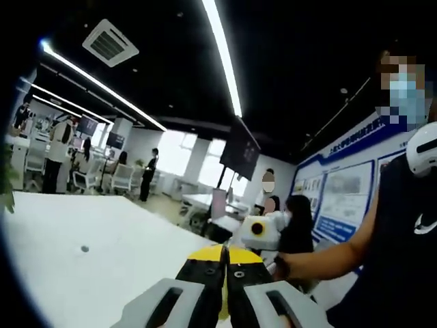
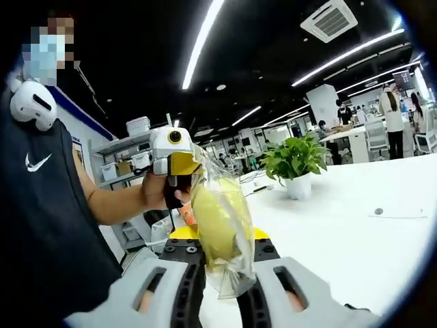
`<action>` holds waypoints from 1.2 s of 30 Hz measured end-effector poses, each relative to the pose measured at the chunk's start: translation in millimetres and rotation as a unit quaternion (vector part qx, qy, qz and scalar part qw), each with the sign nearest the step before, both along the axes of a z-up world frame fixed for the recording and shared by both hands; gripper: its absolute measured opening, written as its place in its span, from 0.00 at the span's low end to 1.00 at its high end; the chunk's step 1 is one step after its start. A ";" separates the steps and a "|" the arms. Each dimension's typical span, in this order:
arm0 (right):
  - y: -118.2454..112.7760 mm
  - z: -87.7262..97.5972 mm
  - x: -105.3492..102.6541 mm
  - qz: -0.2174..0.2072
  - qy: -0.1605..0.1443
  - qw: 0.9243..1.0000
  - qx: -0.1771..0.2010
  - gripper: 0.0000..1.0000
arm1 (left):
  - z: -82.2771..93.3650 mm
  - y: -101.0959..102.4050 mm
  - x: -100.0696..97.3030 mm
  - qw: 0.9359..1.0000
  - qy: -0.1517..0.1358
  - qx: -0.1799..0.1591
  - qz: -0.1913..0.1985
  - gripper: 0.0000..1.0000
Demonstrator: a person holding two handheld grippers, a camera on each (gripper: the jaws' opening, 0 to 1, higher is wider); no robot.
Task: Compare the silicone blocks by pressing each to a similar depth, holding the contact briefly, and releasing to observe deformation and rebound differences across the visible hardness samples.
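- Seemingly, in the left gripper view, the left gripper is seen with its jaws pressed together and nothing visible between them, raised over the white table.
- No silicone block can be made out on the table in this view; a small dark spot is seen on the bare surface.
- Off to the right, the right gripper is seen held in a hand, close beside the left one.
- In the right gripper view, the right gripper is clamped on a clear bag holding a yellow block.
- The block's long axis is judged to run upward, straight out from between the jaws.
- Just beyond the bag's top, the left gripper is seen, nearly touching it, so it is judged the nearer for pressing.
- A potted plant stands further back on the table.
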State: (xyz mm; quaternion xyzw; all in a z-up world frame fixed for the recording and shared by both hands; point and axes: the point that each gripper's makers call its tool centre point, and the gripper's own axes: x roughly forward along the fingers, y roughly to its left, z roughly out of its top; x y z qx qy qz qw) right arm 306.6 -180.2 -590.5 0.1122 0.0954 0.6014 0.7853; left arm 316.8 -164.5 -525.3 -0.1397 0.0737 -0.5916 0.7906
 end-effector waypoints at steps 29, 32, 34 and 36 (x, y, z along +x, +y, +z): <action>12.6 -8.1 -18.5 0.050 0.024 0.997 -0.062 0.00 | -14.2 16.8 -10.3 0.998 -0.052 0.035 0.021 0.00; 12.6 -11.8 -14.9 0.045 0.026 0.996 -0.067 0.01 | -15.0 15.4 -10.2 0.997 -0.067 0.042 0.025 0.00; 12.8 -12.0 -14.0 0.041 0.026 0.997 -0.066 0.01 | -15.7 16.4 -7.1 0.997 -0.055 0.036 0.026 0.00; 12.7 -12.7 -13.8 0.040 0.025 0.997 -0.066 0.01 | -16.3 16.8 -6.7 0.998 -0.051 0.032 0.024 0.00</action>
